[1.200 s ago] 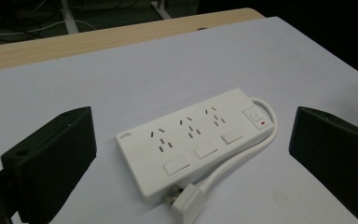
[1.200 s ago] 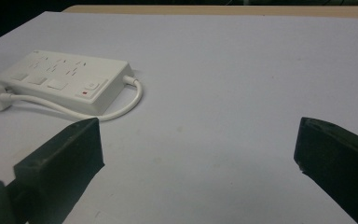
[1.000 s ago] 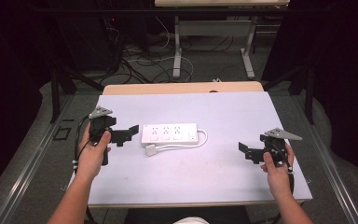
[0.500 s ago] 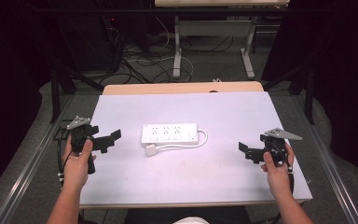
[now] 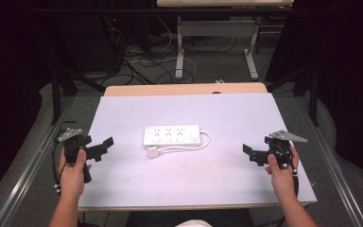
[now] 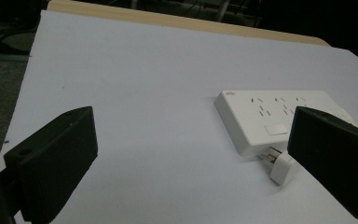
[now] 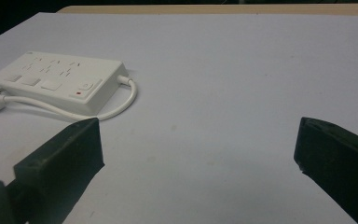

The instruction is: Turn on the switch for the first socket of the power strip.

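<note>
A white power strip (image 5: 171, 135) lies in the middle of the white table (image 5: 227, 113), its short cable looping round its right end back to a white plug (image 5: 152, 152) in front of it. The strip (image 6: 270, 116) and plug (image 6: 279, 168) also appear in the left gripper view, and the strip (image 7: 56, 79) in the right gripper view. My left gripper (image 5: 105, 146) hovers open at the table's left edge, well left of the strip. My right gripper (image 5: 249, 153) is open near the front right, jaws pointing toward the strip. Both hold nothing.
A wooden strip (image 5: 184, 89) edges the table's far side. Beyond it stand table legs (image 5: 179, 47) and tangled cables (image 5: 137, 61) on the floor. Metal rails (image 5: 33, 161) run along both sides of the table.
My left gripper has drawn back leftward and toward the person, from beside the power strip to the table's left edge. The right gripper has stayed put.
</note>
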`<state>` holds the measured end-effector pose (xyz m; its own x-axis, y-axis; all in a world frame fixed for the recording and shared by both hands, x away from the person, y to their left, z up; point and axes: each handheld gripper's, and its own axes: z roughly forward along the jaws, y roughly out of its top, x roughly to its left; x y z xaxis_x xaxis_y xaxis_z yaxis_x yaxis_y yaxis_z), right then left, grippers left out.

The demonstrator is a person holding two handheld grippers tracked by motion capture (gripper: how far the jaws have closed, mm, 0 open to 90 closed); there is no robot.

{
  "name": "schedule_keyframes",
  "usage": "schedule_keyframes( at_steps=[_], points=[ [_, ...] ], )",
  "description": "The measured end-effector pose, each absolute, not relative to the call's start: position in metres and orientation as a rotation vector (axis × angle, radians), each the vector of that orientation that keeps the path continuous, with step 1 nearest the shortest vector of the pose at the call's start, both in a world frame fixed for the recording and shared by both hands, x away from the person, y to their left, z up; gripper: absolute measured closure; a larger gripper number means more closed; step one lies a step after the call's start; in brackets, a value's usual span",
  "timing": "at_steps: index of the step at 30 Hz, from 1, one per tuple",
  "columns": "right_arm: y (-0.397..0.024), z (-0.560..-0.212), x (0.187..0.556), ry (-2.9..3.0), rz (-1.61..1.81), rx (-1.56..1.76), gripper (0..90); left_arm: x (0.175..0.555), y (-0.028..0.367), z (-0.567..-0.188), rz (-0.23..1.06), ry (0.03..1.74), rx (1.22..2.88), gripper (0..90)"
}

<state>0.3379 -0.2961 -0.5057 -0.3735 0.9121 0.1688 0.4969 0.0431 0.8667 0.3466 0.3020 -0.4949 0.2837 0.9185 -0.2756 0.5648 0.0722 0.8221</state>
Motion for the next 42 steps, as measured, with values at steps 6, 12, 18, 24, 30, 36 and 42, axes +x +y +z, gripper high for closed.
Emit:
schedule_keyframes(
  at_steps=[6, 12, 18, 24, 30, 36, 42],
  points=[
    [-0.297, -0.506, 0.338, 1.896, 1.278, 1.412, 0.6, 0.345, 0.307, -0.504, 0.481, 1.412, 1.592, 1.6],
    [-0.298, -0.506, 0.338, 1.881, 1.273, 1.421, 0.6, 0.346, 0.310, -0.515, 0.510, 1.422, 1.621, 2.0],
    [-0.300, -0.507, 0.339, 1.874, 1.270, 1.429, 0.6, 0.346, 0.311, -0.524, 0.500, 1.432, 1.606, 2.4],
    [-0.301, -0.508, 0.339, 1.874, 1.266, 1.428, 0.6, 0.346, 0.310, -0.531, 0.487, 1.439, 1.615, 2.7],
    [-0.301, -0.507, 0.339, 1.879, 1.258, 1.440, 0.6, 0.348, 0.310, -0.535, 0.487, 1.445, 1.617, 3.0],
    [-0.302, -0.509, 0.339, 1.884, 1.258, 1.429, 0.6, 0.348, 0.311, -0.538, 0.485, 1.453, 1.618, 3.3],
    [-0.303, -0.509, 0.340, 1.881, 1.260, 1.433, 0.6, 0.349, 0.311, -0.540, 0.486, 1.458, 1.623, 3.4]
  ],
)
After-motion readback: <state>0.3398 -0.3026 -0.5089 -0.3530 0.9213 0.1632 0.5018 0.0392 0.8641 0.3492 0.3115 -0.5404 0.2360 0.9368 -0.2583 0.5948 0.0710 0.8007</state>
